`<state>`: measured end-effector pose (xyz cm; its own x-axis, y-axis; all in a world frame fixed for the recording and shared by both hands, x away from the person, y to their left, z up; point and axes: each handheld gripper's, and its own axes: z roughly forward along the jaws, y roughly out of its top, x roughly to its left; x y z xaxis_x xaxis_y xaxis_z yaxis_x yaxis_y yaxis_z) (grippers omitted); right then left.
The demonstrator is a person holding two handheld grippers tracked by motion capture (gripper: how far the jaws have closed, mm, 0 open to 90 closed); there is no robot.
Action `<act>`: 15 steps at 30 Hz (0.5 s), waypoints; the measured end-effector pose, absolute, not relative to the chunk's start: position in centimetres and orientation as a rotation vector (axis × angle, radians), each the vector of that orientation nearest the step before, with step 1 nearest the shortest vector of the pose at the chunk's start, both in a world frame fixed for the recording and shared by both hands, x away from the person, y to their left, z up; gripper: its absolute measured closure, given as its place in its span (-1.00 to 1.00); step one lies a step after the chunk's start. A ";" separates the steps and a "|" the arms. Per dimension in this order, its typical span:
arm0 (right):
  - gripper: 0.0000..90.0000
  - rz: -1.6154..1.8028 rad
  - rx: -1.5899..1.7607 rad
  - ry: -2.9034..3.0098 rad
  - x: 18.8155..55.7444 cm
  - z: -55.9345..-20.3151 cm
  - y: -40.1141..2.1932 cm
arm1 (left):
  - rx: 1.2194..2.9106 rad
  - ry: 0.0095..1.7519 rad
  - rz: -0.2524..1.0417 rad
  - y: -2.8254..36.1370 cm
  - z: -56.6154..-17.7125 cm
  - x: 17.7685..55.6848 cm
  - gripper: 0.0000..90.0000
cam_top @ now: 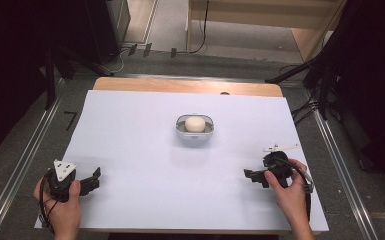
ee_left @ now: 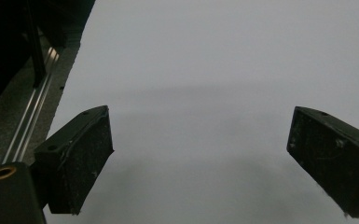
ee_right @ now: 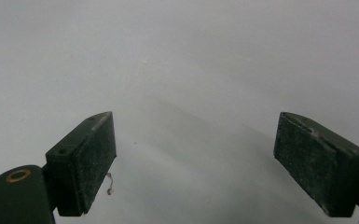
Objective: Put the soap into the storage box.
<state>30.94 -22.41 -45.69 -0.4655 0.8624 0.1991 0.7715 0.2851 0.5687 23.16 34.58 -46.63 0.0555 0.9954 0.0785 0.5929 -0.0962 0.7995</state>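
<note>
Left gripper [cam_top: 94, 180] at 7 o'clock on the white sheet [cam_top: 140, 150], jaws spread wide, nothing between. Right gripper [cam_top: 252, 176] at 5 o'clock, jaws likewise apart and bare. Container [cam_top: 195, 127] with a pale ball [cam_top: 195, 123] inside sits mid-table, well apart from both.

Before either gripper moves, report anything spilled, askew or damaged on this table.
Nothing stands out. The small bowl sits upright mid-table with the pale round ball inside it, nothing spilled. The white sheet lies flat. The left gripper and right gripper are open and empty, apart from the bowl.
</note>
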 end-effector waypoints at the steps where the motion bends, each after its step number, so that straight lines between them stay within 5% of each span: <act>1: -0.71 0.929 1.537 2.391 30.7 -45.8 -22.6 | 1.751 1.593 0.886 34.6 -46.6 23.2 -0.84; 15: -0.70 0.983 1.529 2.320 28.3 -46.5 -25.9 | 1.754 1.591 0.888 34.6 -46.6 23.1 -0.84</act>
<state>28.35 -25.85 -46.46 -0.4481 0.8734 0.1908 0.7447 0.2465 0.6202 23.14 34.59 -46.62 0.0563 0.9952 0.0806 0.5914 -0.0983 0.8004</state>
